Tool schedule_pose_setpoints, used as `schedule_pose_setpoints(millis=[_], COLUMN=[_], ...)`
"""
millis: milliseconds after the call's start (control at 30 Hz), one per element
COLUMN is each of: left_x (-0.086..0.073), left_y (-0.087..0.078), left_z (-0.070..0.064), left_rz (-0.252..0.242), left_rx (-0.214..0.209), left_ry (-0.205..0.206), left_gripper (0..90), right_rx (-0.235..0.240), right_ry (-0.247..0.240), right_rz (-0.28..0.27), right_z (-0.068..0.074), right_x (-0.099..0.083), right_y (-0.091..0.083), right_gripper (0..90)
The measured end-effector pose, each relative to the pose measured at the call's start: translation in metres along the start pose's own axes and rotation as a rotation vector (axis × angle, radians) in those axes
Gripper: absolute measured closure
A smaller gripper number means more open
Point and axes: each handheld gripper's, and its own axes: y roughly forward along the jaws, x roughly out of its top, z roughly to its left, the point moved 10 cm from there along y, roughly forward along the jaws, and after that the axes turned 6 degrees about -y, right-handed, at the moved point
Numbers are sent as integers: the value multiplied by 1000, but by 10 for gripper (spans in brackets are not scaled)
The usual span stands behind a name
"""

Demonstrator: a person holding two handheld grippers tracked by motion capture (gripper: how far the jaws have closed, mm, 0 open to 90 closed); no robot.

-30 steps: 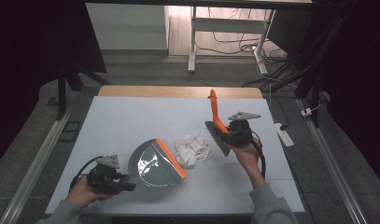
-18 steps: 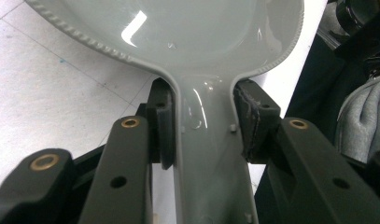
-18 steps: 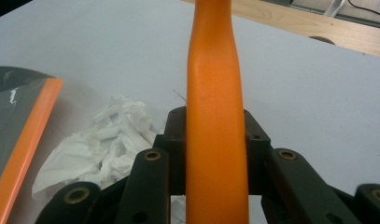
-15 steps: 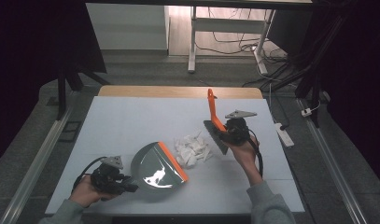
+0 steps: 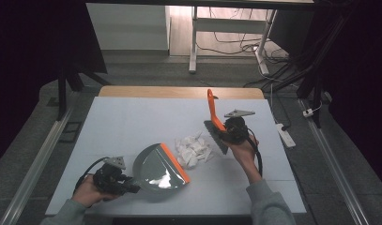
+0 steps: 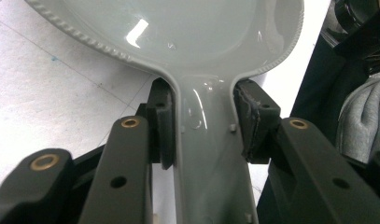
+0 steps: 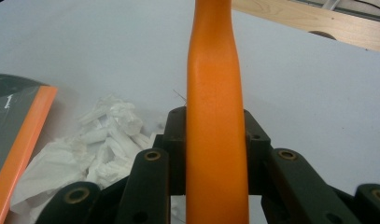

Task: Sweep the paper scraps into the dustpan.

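dustpan slid nearer paper scraps, brush bristles hidden

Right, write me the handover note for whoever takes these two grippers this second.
Left gripper: shut on the grey dustpan's handle, pan on the table, its orange lip facing the paper.
Right gripper: shut on the brush's orange handle, bristles down just right of the pile.
Crumpled white paper scraps lie in a heap between pan lip and brush, all on the white table.
Done: both tools gripped and lined up either side of the pile.
Left: sweep the scraps leftward into the pan; none appear inside it yet.
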Motion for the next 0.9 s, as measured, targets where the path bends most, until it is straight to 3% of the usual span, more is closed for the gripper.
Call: schedule_pose_setpoints(millis=[167,333,433,900], left_x=[3,7,6,9], left_y=[0,1,4,11], left_z=[3,8,10,7], left_rz=[-4,-11,7,43], left_rx=[-12,-40,-45,-40], left_ry=[-12,-25,-20,0], left_gripper=[615,616,616,616], right_rx=[-14,-7,-18,-52], right_ry=[-15,4,-1,5], right_rz=[18,15,59,119], right_z=[-2,-4,-5,-9], right_x=[2,8,4,4], right_y=[3,12,27,54], right_gripper=[702,701,701,702])
